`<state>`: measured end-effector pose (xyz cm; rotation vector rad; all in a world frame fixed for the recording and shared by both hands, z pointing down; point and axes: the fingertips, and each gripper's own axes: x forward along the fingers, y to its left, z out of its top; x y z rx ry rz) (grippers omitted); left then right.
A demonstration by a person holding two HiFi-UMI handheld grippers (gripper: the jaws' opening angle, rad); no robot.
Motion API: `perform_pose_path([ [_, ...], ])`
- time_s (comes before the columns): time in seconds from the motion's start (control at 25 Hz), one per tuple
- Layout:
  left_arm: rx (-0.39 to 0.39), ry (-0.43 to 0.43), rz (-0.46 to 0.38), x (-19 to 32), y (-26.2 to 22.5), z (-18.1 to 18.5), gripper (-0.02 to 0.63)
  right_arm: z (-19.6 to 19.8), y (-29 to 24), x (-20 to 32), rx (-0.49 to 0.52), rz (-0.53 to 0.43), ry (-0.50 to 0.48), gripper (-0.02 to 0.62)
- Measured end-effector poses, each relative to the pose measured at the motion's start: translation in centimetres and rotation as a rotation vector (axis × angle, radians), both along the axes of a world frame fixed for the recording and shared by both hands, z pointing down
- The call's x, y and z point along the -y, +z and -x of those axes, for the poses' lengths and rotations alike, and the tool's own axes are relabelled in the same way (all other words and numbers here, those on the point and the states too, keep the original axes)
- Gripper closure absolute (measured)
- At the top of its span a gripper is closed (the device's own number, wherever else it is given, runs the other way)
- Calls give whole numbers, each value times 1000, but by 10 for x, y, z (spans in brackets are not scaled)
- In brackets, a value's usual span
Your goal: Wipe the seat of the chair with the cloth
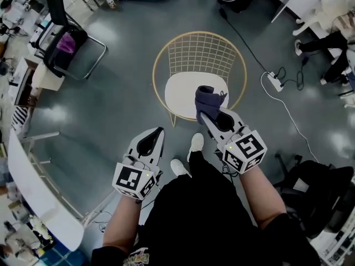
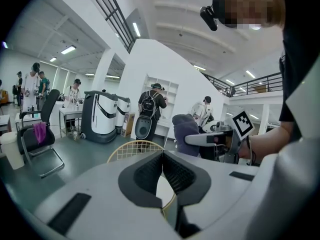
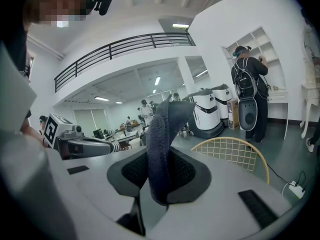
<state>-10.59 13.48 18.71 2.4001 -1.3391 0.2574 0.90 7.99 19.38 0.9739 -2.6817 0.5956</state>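
A gold wire chair [image 1: 199,54] with a round white seat [image 1: 183,93] stands on the grey floor straight ahead. My right gripper [image 1: 206,114] is shut on a dark blue cloth [image 1: 208,101], which bunches up above the seat's right front part. In the right gripper view the cloth [image 3: 162,144] stands up between the closed jaws, with the chair back [image 3: 232,151] behind. My left gripper [image 1: 158,131] hangs shut and empty to the left of the chair's front, over the floor. Its own view shows the jaws [image 2: 162,160] together and the chair back [image 2: 131,149] beyond.
A black office chair [image 1: 66,37] with a purple item stands at the left. A white power strip and cable [image 1: 274,82] lie on the floor right of the gold chair. A white desk edge [image 1: 33,193] runs along the lower left. The person's feet [image 1: 188,154] are just before the chair. Several people stand far off.
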Motion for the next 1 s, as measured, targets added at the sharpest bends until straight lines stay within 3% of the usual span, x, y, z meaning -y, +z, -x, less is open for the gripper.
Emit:
perform_pose_path([
  [0.56,33,16,83,88,40,-30,588,-35,47,92,-16,94,3,502],
  [1.0,49,64,109,131,69,-20,588,-17,89,118,-29,178,29,502],
])
